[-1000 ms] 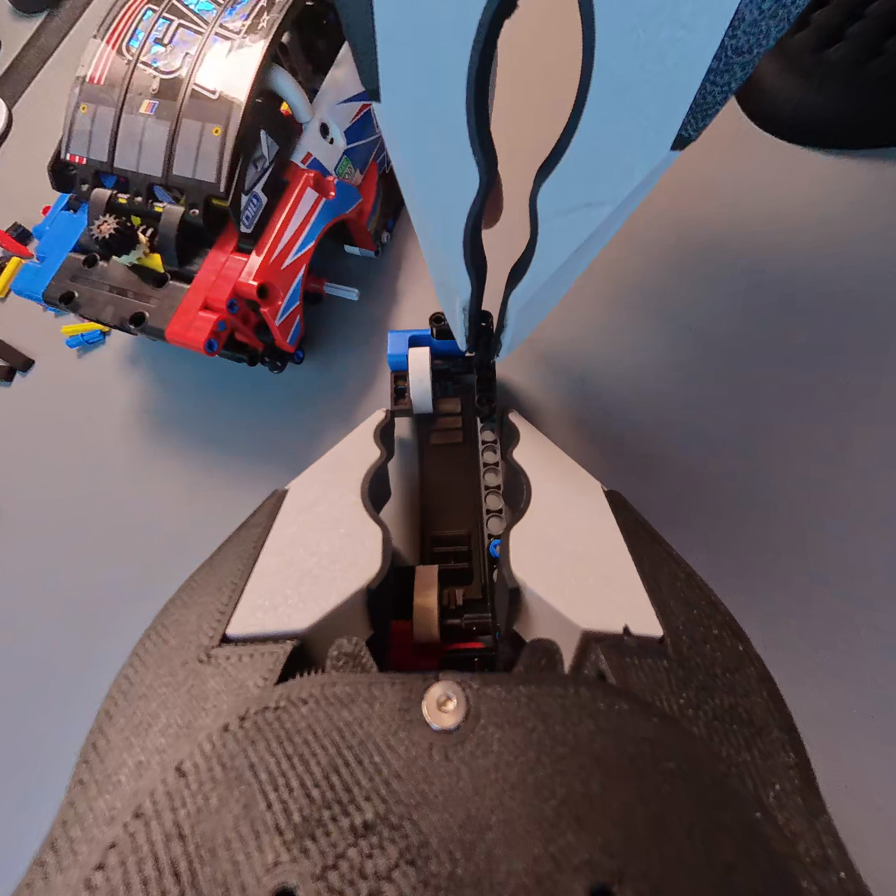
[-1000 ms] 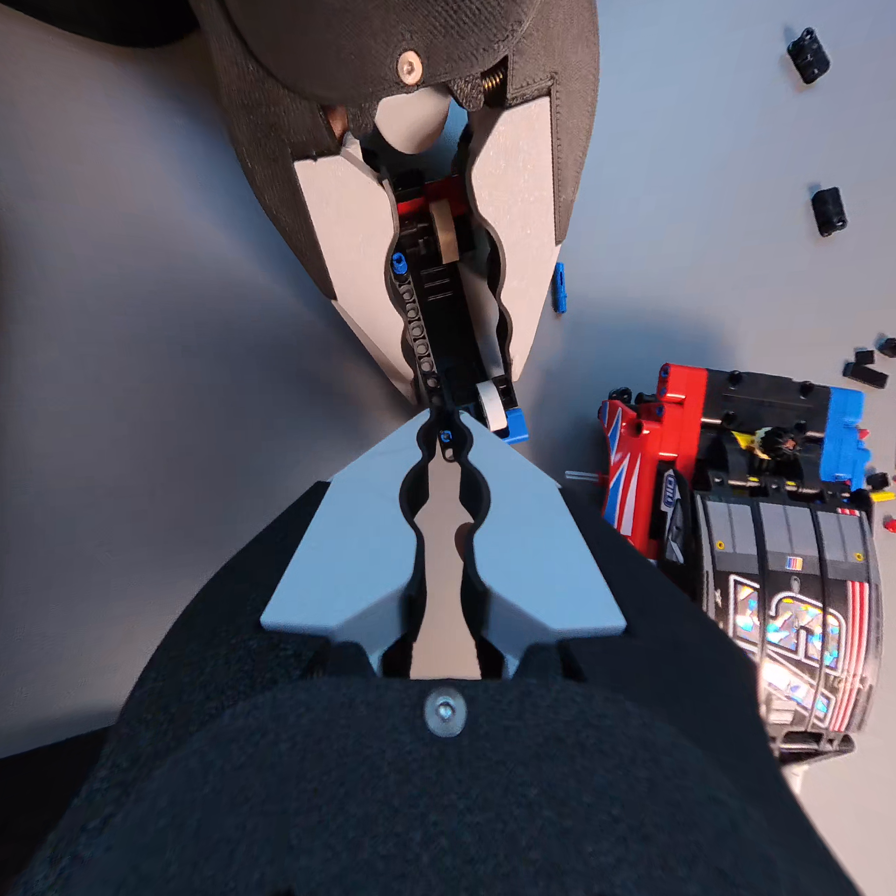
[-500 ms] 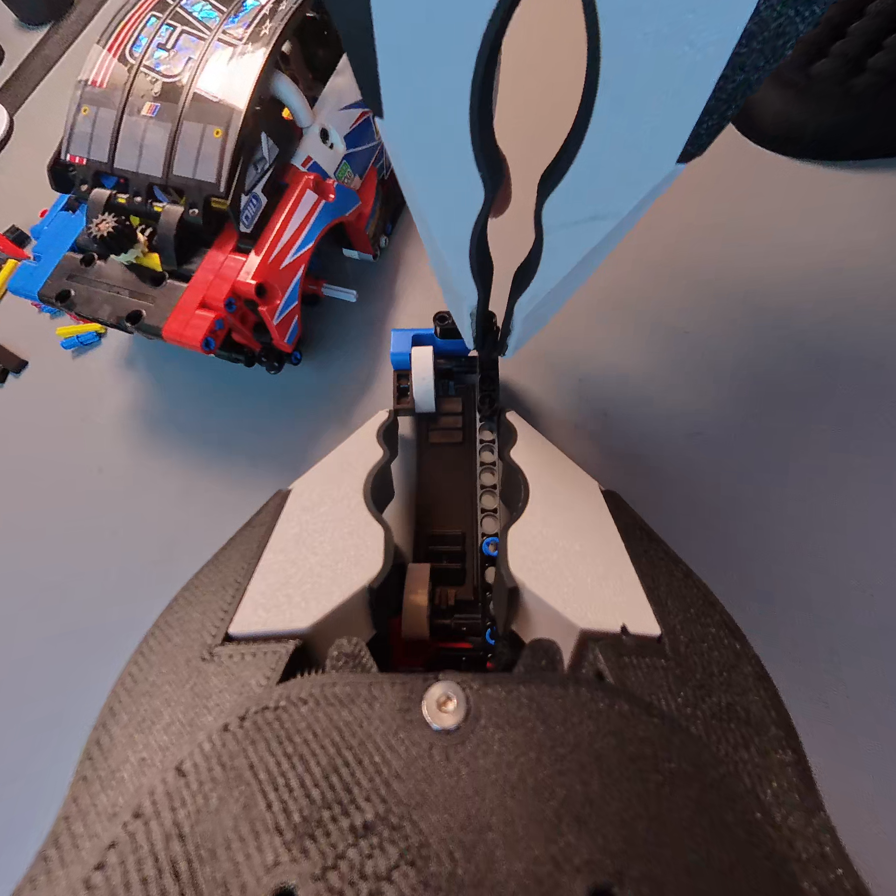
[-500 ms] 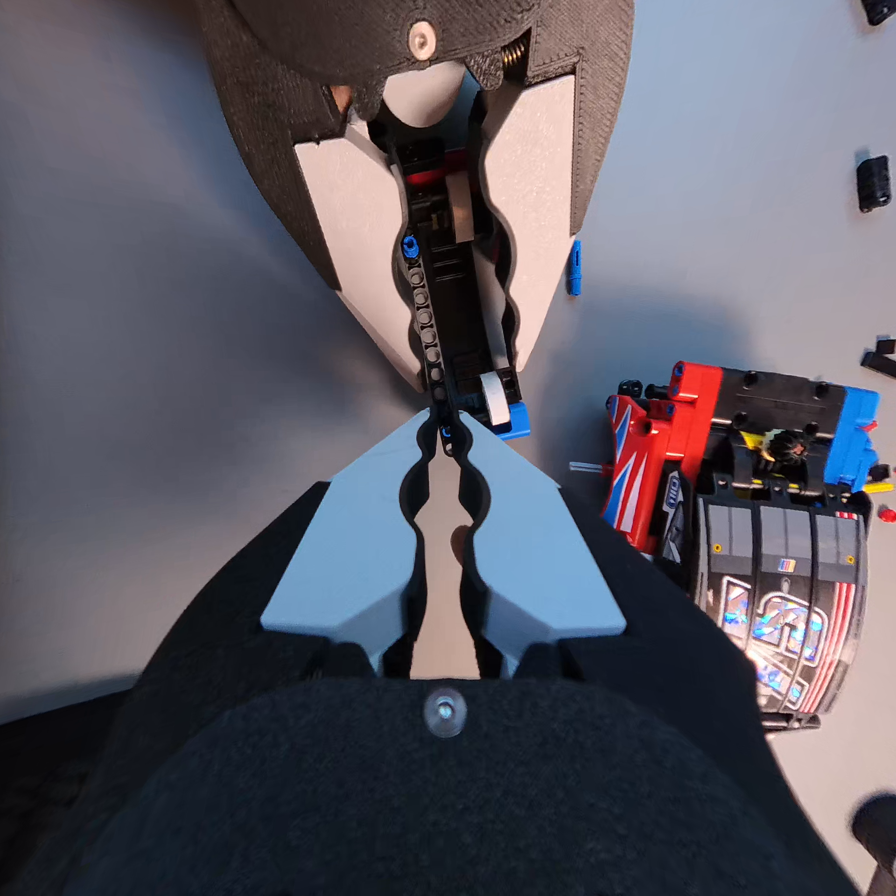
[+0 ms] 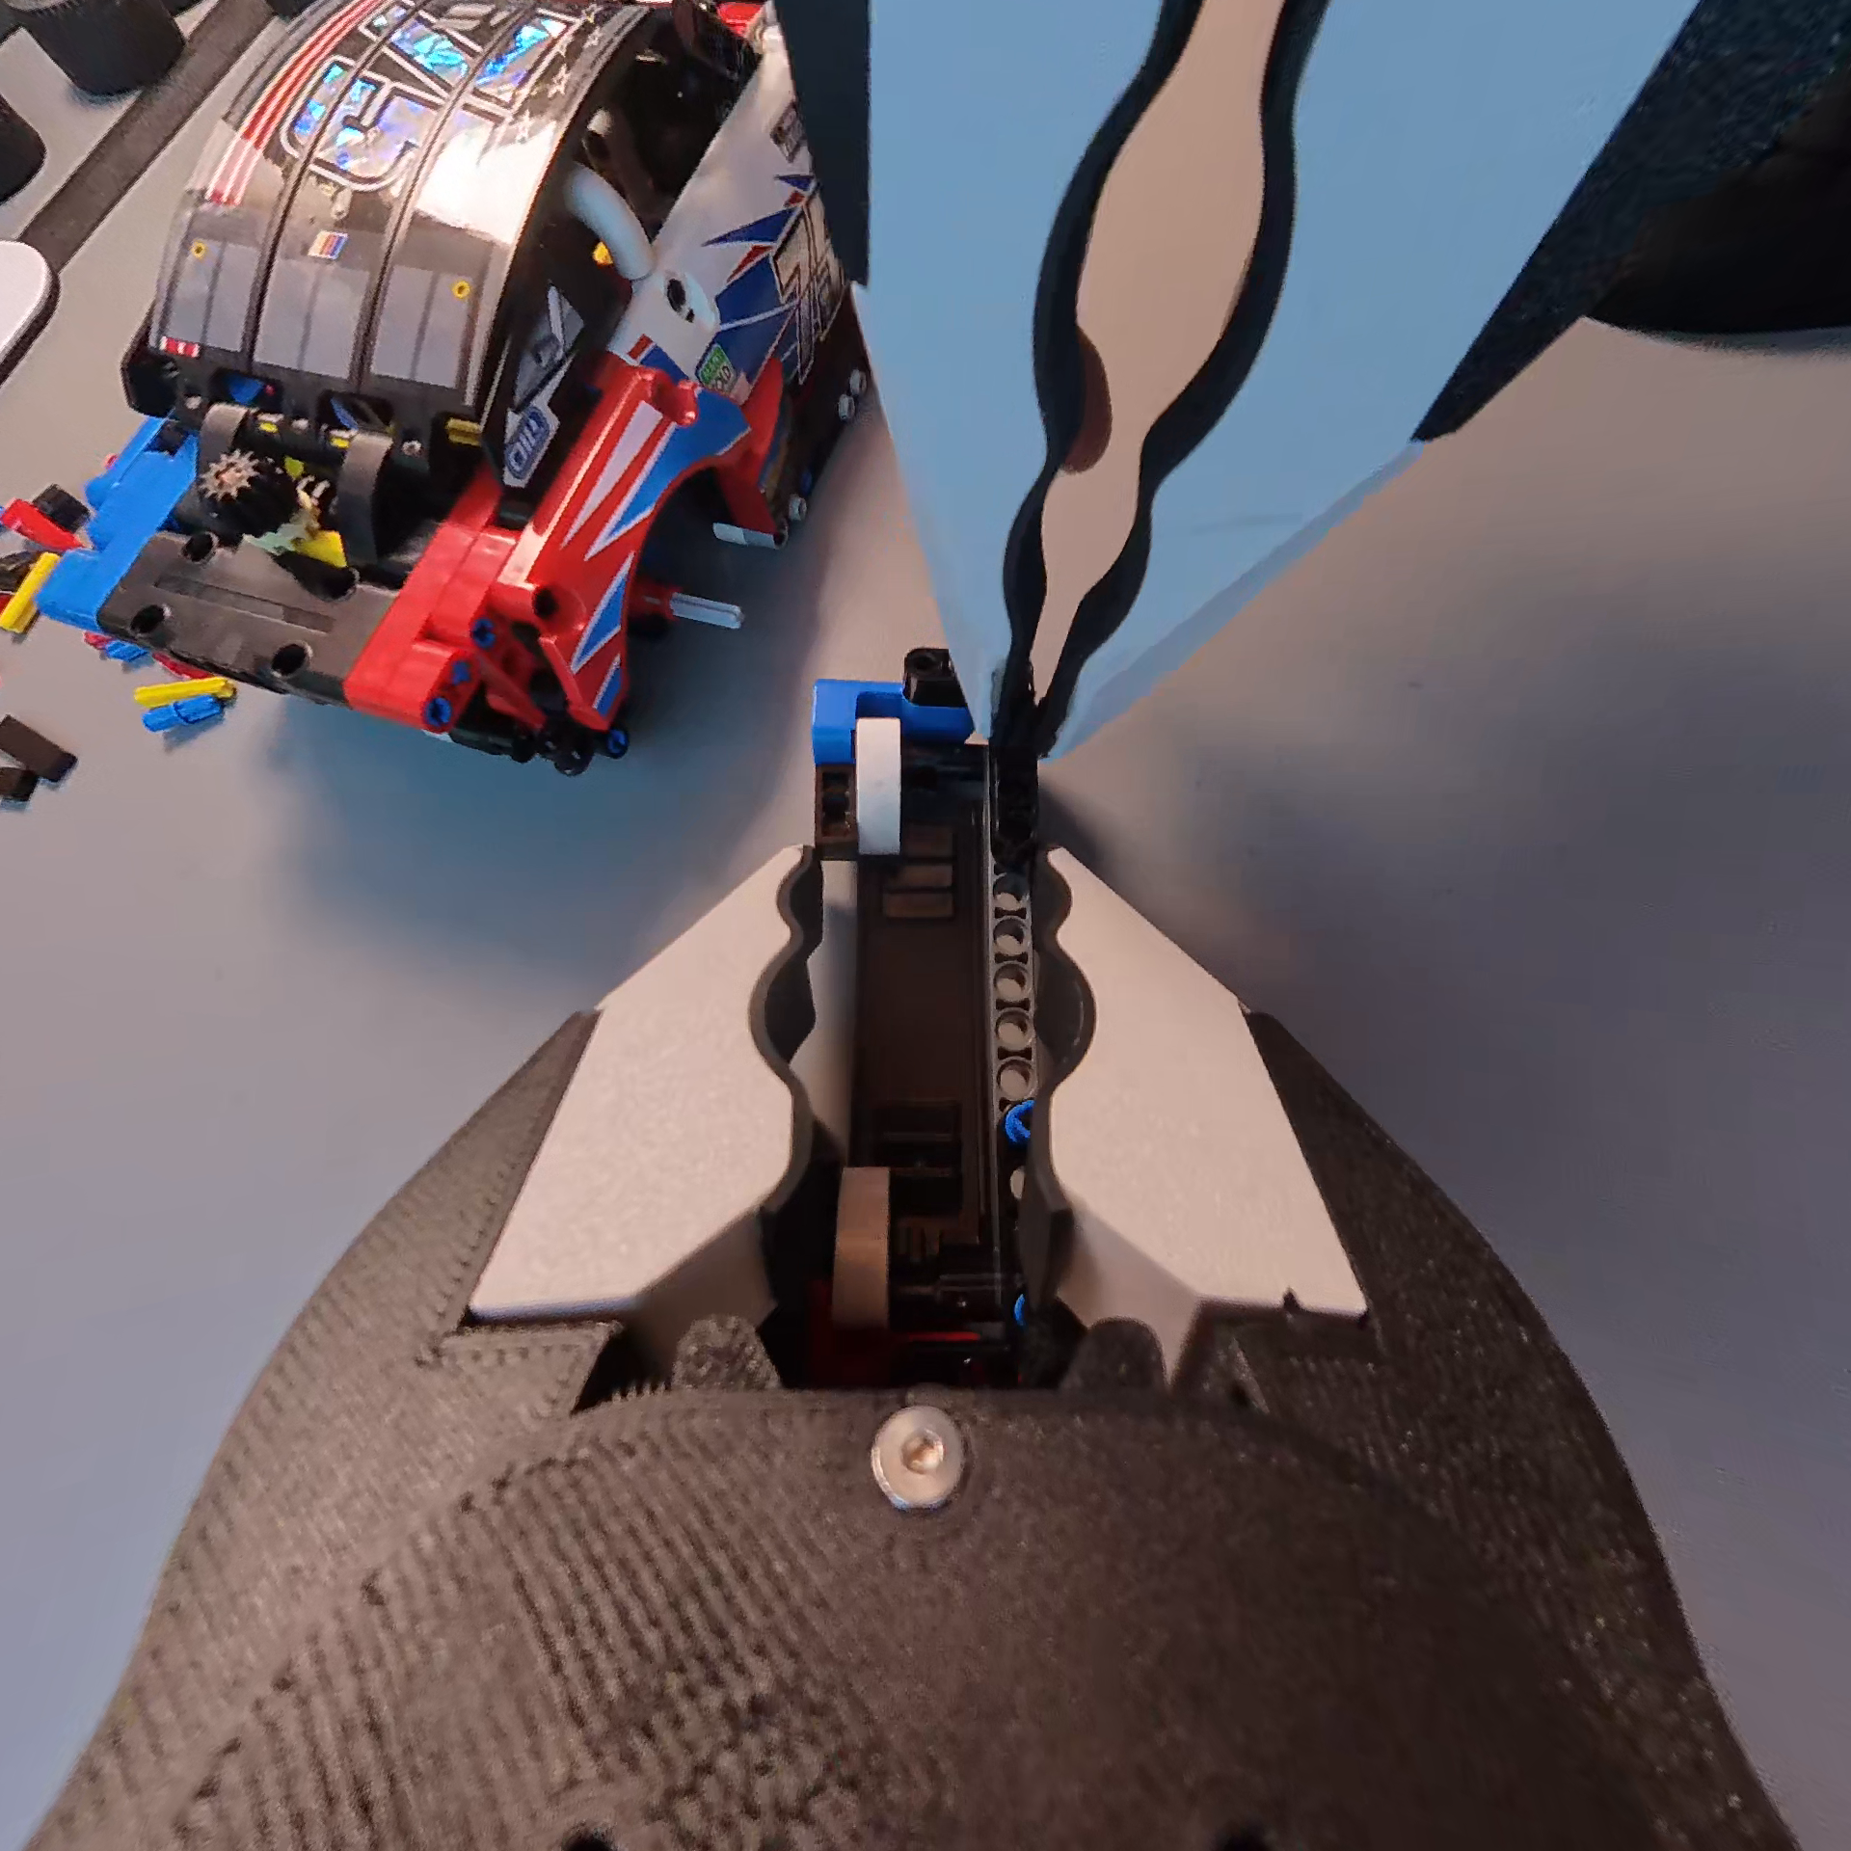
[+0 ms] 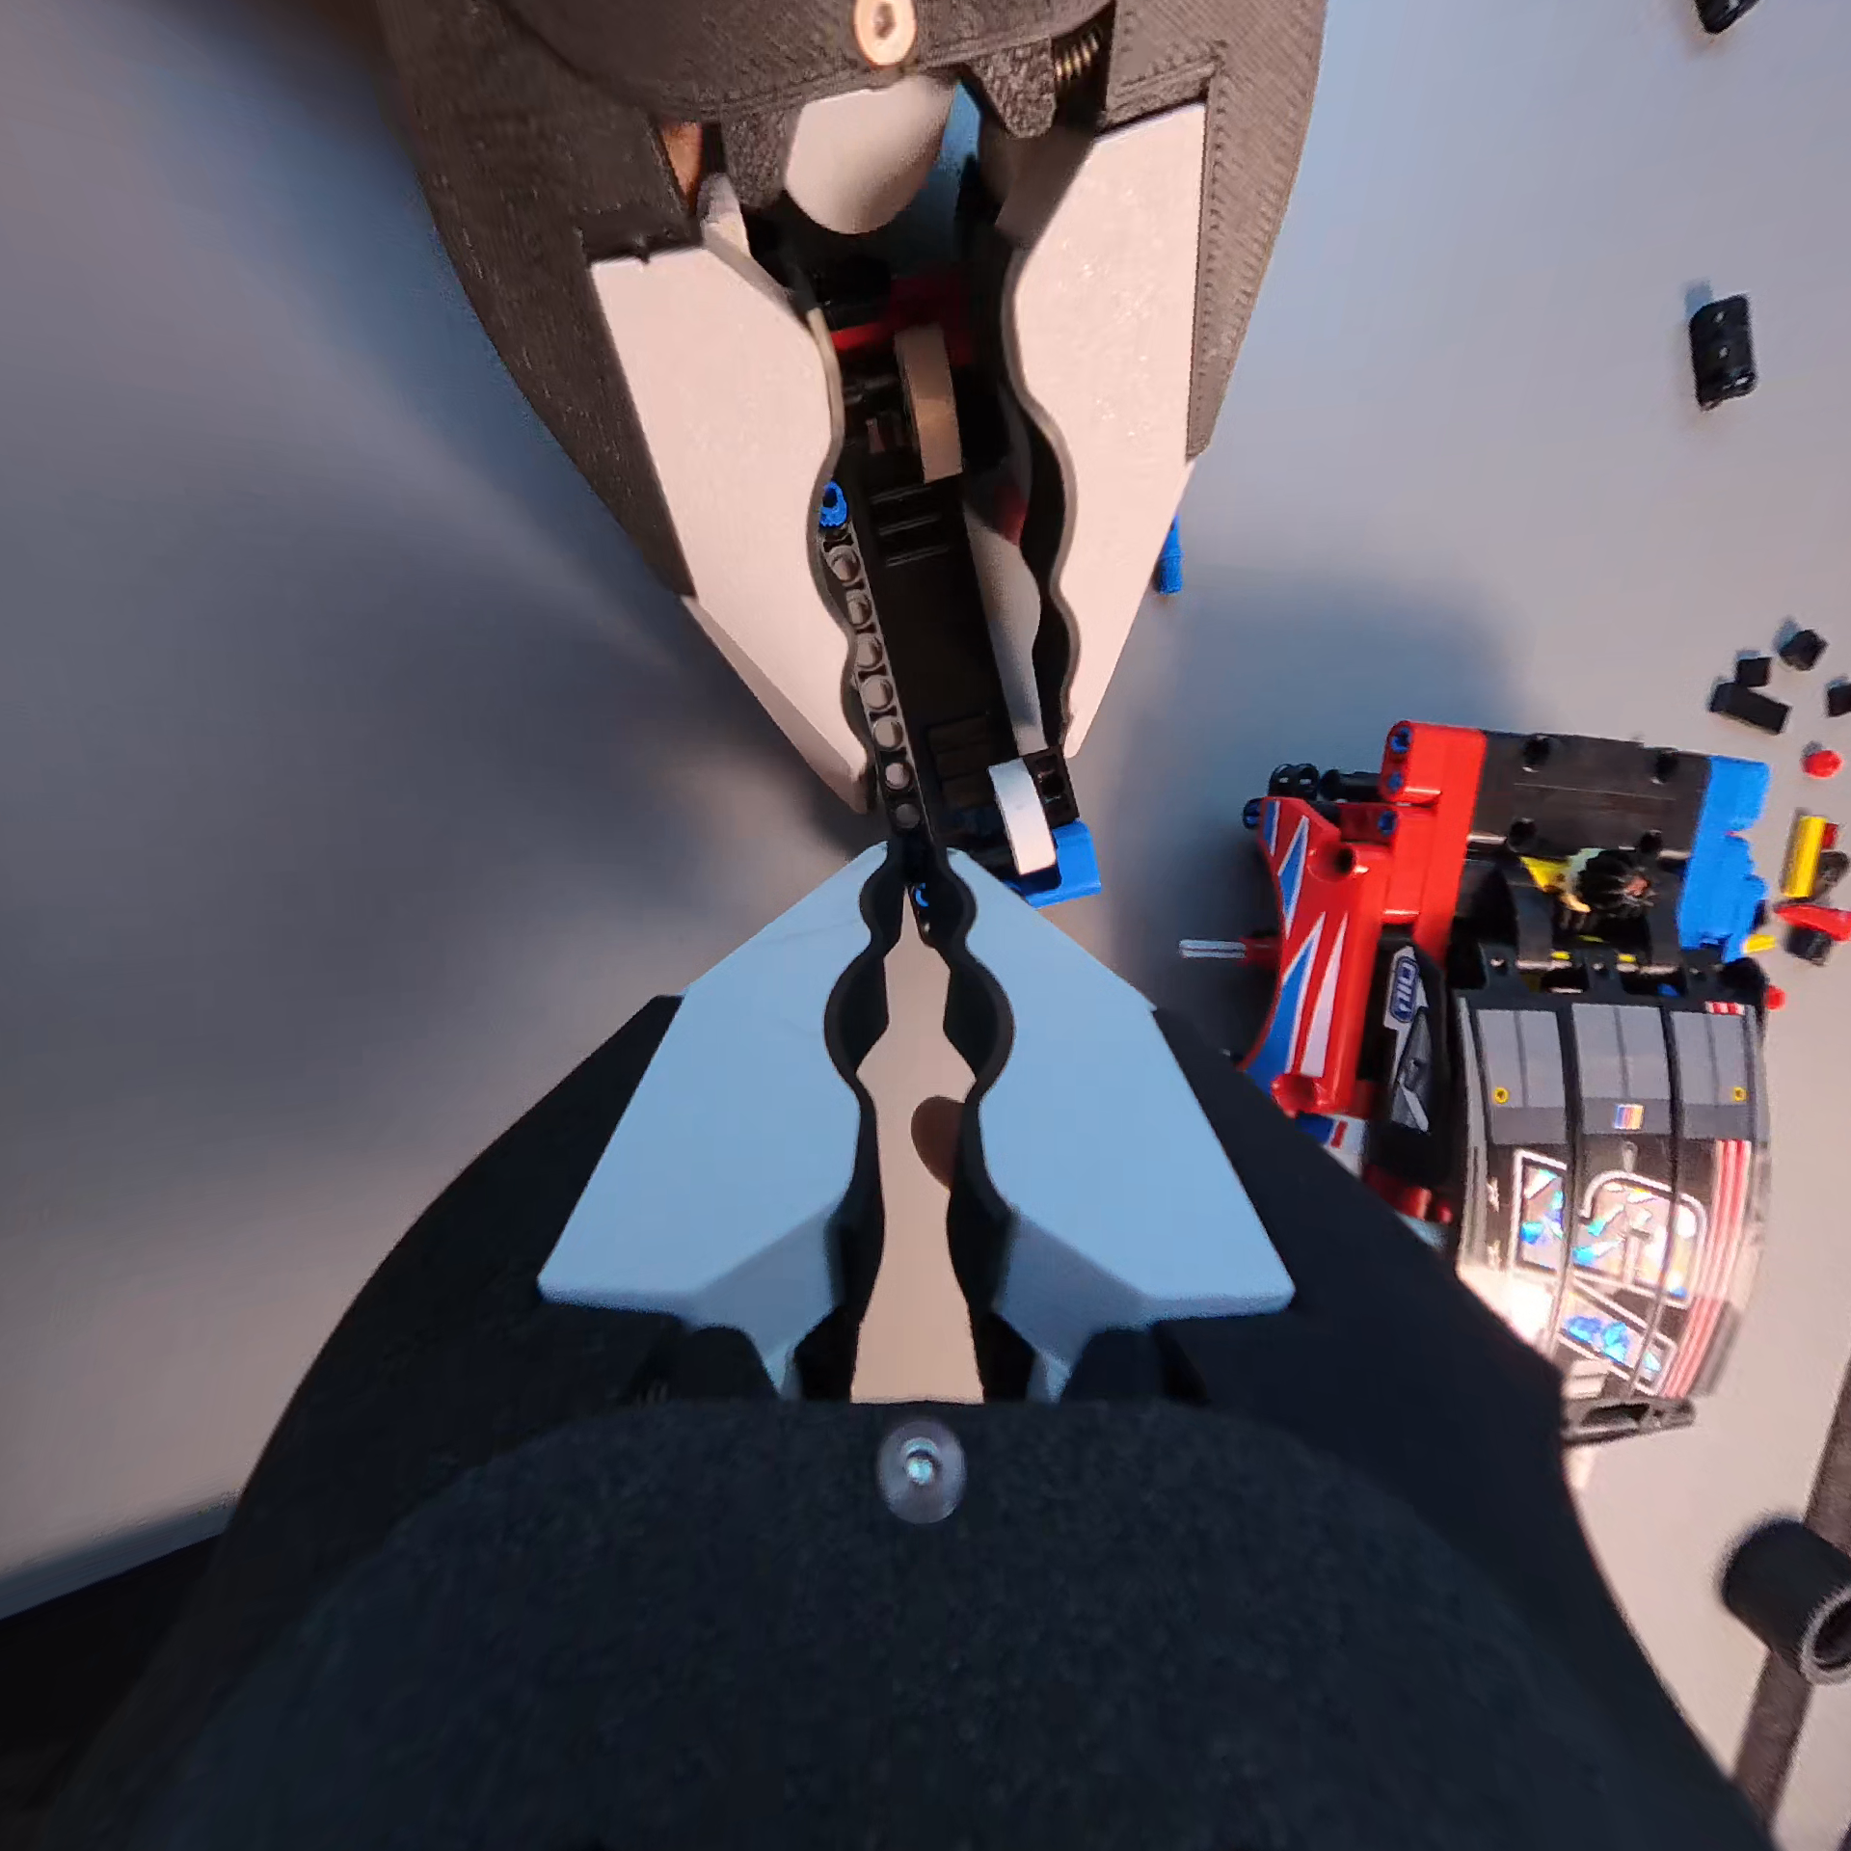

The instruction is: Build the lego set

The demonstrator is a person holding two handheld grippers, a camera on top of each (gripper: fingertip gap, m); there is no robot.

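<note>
I saw a plain grey table under everything. At its far left edge lay a black strip and a white rounded thing, cut off. In the right wrist view, a dark blurred cylinder sat near the corner.

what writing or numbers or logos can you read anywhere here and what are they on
I won't copy out any writing; these are the things that bear it:
Large shiny sticker across the lego car roof: big characters.
Small blue oval sticker on the car's side: a short logo.
Small green sticker: too small to read.
White side panel: blurred print.
Black lego assembly: none seen.
</note>
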